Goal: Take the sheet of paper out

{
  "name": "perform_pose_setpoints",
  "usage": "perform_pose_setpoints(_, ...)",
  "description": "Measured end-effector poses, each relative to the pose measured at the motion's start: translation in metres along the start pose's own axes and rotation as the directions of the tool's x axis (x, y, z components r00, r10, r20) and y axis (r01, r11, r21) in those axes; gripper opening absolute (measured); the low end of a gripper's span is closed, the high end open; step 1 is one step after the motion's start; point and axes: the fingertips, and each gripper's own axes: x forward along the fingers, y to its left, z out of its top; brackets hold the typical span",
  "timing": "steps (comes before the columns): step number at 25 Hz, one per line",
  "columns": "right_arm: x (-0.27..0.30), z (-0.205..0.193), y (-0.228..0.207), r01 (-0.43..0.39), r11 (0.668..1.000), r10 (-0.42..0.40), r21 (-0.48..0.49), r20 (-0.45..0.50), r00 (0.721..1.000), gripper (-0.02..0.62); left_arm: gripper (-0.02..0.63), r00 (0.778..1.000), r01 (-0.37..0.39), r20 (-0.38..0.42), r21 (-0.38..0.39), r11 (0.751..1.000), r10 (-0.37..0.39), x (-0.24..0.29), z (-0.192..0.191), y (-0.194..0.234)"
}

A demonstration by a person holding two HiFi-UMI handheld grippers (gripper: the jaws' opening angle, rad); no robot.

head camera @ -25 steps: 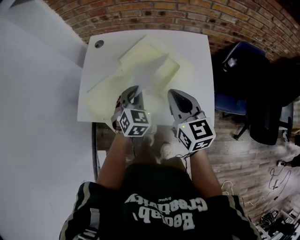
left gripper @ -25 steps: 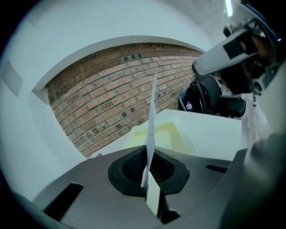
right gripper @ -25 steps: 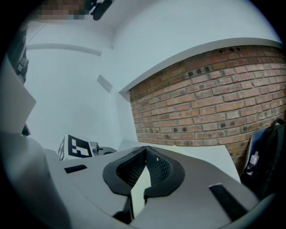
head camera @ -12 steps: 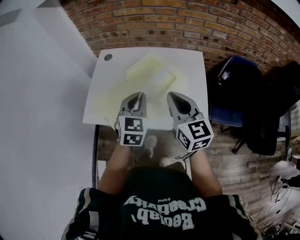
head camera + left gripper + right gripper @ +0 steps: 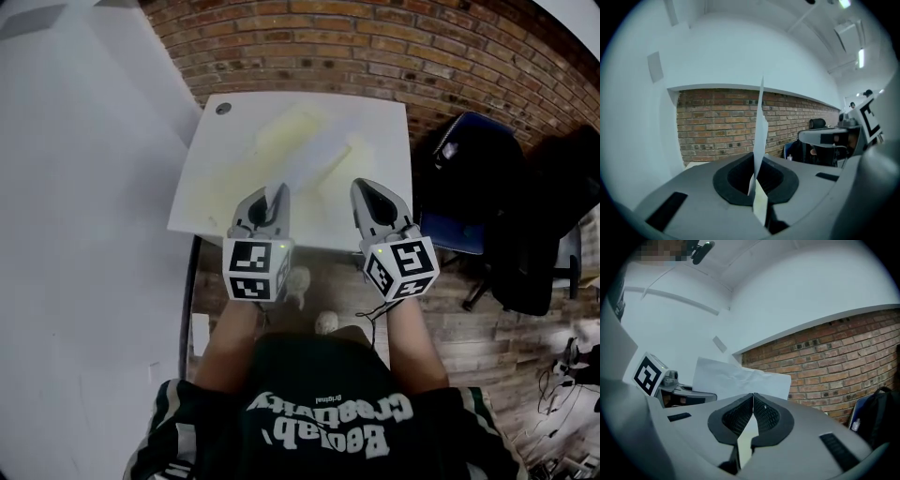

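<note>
The left tongs [image 5: 275, 195] are shut on the sheet of paper [image 5: 317, 165]. In the left gripper view the sheet [image 5: 759, 133] stands edge-on and upright, pinched at its lower end where the two jaws meet. In the head view these tongs hang over the near edge of the white table [image 5: 380, 127], left of its middle. The white sheet runs from them up and away toward the middle of the table. It crosses over a pale yellow folder [image 5: 267, 141] that lies flat on the table, reaching toward the far left corner. Whether the sheet's far end touches the folder cannot be made out.

The right tongs [image 5: 373, 189] are closed with nothing between them. In the right gripper view the jaw tips [image 5: 753, 401] press together and the gap below them is bare. These tongs sit over the near edge of the table, right of its middle, beside the left pair and apart from it. From there the sheet [image 5: 740, 377] shows broad-side, slightly creased, in front of the brick wall [image 5: 843, 352].
</note>
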Motion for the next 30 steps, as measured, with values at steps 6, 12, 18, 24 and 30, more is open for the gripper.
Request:
perform_pose_setpoints(6,-0.008,0.001,0.01,-0.022,1.0,0.022,0.015,0.009,1.0,-0.005,0.0,0.999,-0.009,0.039,-0.016,1.0,0.01,-0.018,0.01,-0.006)
perform_pose_setpoints(12,-0.008,0.009,0.016,-0.029,1.0,0.029,0.003,0.018,0.999,-0.006,0.0,0.998,-0.005,0.063,-0.029,1.0,0.007,-0.026,0.018,-0.006)
perform_pose_setpoints(18,-0.002,0.011,0.019,-0.017,1.0,0.017,-0.012,0.011,1.0,-0.005,0.0,0.995,0.004,0.101,-0.033,0.999,-0.001,-0.023,0.025,-0.002)
perform_pose_setpoints(24,0.004,0.011,0.019,0.005,1.0,-0.005,-0.021,-0.003,1.0,-0.005,0.0,0.992,0.024,0.125,-0.048,0.999,-0.018,-0.02,0.032,0.001)
perform_pose_setpoints(30,0.005,0.006,0.024,0.003,1.0,-0.003,-0.017,-0.024,1.0,-0.005,0.0,0.993,0.027,0.119,-0.052,0.998,-0.021,-0.021,0.029,0.002)
